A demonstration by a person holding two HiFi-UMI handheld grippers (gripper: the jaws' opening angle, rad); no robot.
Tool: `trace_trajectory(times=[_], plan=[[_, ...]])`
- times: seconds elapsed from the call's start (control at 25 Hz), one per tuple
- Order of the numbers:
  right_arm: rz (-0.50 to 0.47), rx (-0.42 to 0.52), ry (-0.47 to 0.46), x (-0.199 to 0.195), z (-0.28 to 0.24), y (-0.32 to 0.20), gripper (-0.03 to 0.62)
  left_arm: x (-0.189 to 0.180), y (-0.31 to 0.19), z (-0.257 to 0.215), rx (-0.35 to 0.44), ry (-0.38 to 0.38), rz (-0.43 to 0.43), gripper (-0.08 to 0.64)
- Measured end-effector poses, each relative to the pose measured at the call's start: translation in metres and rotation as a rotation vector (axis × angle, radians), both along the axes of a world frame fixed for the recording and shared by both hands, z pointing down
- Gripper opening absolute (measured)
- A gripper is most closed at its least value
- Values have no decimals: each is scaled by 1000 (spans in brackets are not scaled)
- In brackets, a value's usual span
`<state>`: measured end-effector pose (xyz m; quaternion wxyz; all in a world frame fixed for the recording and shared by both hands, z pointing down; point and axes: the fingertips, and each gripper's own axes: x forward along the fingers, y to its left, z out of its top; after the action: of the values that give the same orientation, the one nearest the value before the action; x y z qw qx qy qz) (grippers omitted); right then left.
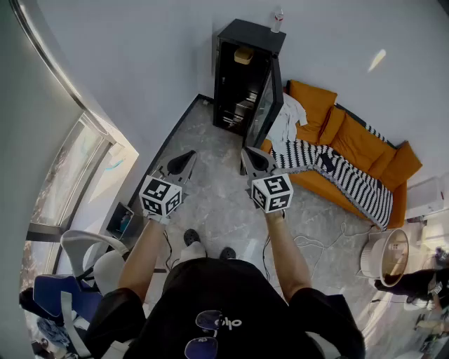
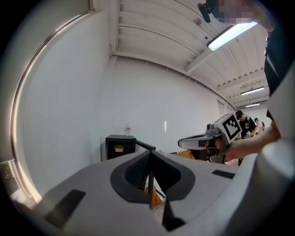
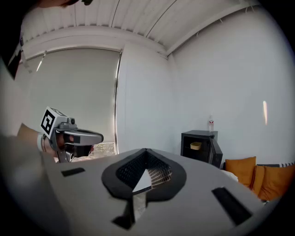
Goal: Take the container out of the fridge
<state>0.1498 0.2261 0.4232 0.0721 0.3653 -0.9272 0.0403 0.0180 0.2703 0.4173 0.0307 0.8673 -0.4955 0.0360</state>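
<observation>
Plainly, the task has barely begun: the container, a pale yellowish tub, sits on the top shelf inside the small black fridge, which stands against the far wall, well apart from the person. The fridge door stands swung open toward the orange sofa, so that step looks done (a clear bottle stands on the fridge's top and seems to play no part). What is left, by this reading, is nearly everything: crossing the marbled floor, reaching into the top compartment, closing on the container and drawing it out. Neither gripper holds anything. The left gripper has its jaws pressed together with nothing between them, as its own view shows, and the right gripper is likewise closed and empty. Both forearms are stretched forward from the body, side by side and a little apart. The left gripper points about level toward the fridge; the right one dips slightly and aims much the same way, with the open compartment and the container visible beyond its tips, off to the right in the right gripper view. Before any grasp, the jaws would have to open.
</observation>
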Motion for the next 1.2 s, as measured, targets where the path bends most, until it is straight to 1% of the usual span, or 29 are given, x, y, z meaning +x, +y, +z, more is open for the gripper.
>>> trace_trajectory(times=[0.4,0.84,1.0,1.2], plan=[[21,-18,1,-36,9,-23,6,-35,-27,0,9,9,20,8],[27,-12,21,-120,11,-47,6,-106,-56,2,13,30,43,8],[50,-19,26,-133,16,-55,6,-124,-67,11,0,29,60,8],[83,-51,40,-141,30,-70,6,-134,-83,20,-24,53,92,8]])
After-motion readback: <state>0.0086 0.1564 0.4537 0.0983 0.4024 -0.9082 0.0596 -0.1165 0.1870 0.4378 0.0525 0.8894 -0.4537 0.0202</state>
